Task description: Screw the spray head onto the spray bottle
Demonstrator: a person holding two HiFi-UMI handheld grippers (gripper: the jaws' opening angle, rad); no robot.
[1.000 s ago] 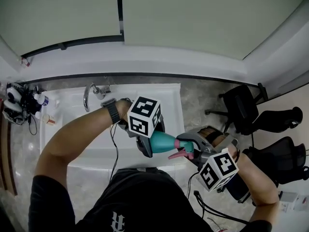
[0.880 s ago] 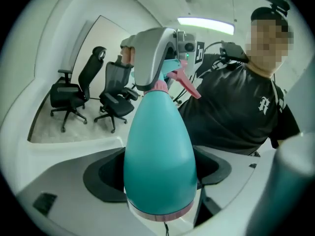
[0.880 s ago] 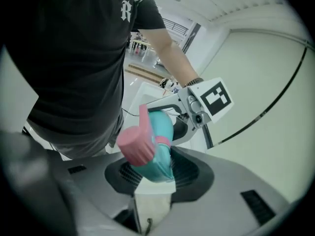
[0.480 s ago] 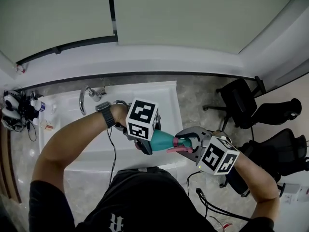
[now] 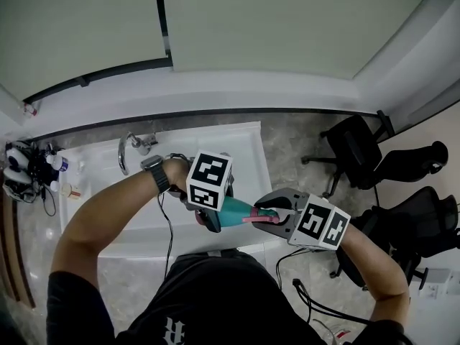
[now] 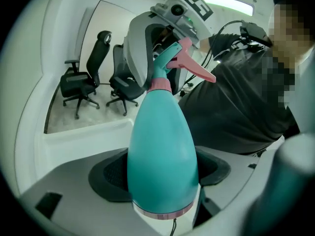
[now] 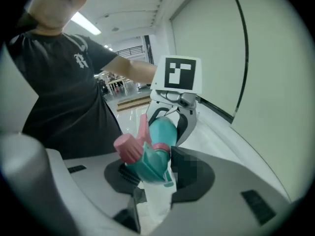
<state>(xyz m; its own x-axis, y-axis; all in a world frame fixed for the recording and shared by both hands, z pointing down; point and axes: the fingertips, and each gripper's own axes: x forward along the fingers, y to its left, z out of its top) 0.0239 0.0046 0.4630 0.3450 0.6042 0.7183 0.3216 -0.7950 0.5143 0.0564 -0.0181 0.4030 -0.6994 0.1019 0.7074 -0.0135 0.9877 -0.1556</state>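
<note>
A teal spray bottle (image 5: 231, 212) (image 6: 162, 154) lies level in the air between my two grippers, over the front rim of a white tub. My left gripper (image 5: 213, 219) (image 6: 163, 173) is shut on the bottle's wide body, its black pads (image 6: 109, 177) pressed on both sides. The teal spray head (image 5: 267, 214) (image 7: 150, 162) with pink trigger (image 6: 194, 68) and pink nozzle (image 7: 126, 147) sits on the bottle's pink collar (image 6: 160, 85). My right gripper (image 5: 272, 218) (image 7: 156, 173) is shut on that spray head.
A white tub (image 5: 237, 139) with a chrome tap (image 5: 129, 146) lies below the grippers. Small bottles (image 5: 57, 165) crowd the left ledge. Black office chairs (image 5: 402, 185) stand on the stone floor at right. The person's dark shirt (image 5: 194, 300) fills the bottom.
Both grippers and the bottle have shifted slightly down and left. The right gripper has rolled around the spray head, its marker cube turning from below to the right side.
</note>
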